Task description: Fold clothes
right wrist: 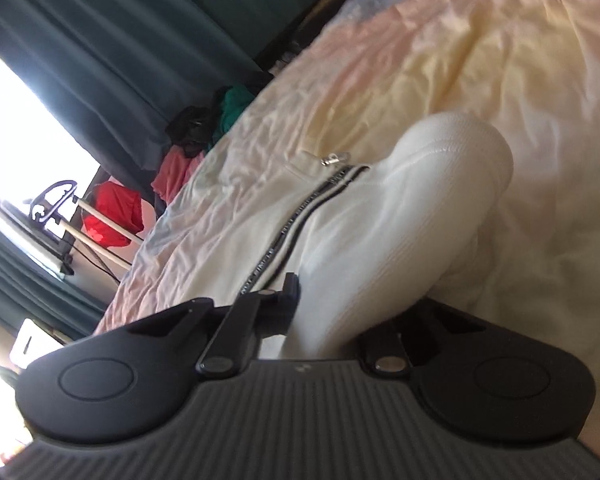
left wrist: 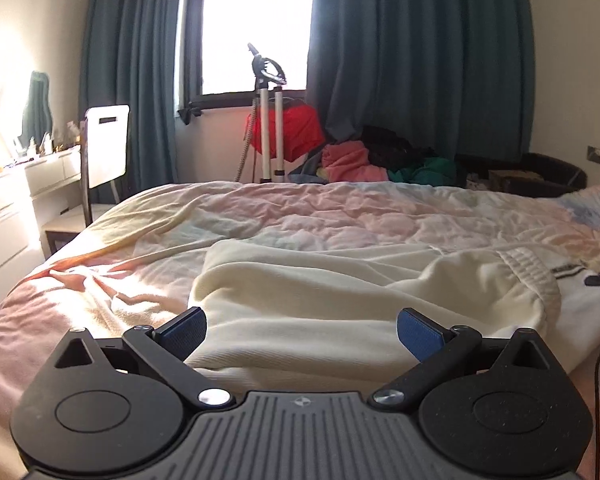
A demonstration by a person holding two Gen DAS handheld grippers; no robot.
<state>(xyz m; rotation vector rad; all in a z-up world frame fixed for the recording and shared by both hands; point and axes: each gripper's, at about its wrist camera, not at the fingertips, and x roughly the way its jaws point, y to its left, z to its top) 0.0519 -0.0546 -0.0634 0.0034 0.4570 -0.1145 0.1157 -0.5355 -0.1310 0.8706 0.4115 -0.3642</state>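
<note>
Right wrist: tool (right wrist: 324,312) tips under jacket (right wrist: 400,216).

- A cream-white zip-up sweatshirt (left wrist: 340,280) lies spread across the near part of a bed, over a crumpled pastel quilt.
- Its fabric is thick and soft, finely ribbed in places, with rounded folds and a raised hump toward the right side.
- A ribbed, gathered band (left wrist: 528,268) curves along its right edge (hem or cuff, hard to tell which).
- In the right wrist view the zipper (right wrist: 300,216) runs up the front, edged with dark stripes, its metal pull (right wrist: 333,159) lying at the top end.
- Beside the zipper a bulky fold of the garment (right wrist: 420,208) stands up in a rounded roll.
</note>
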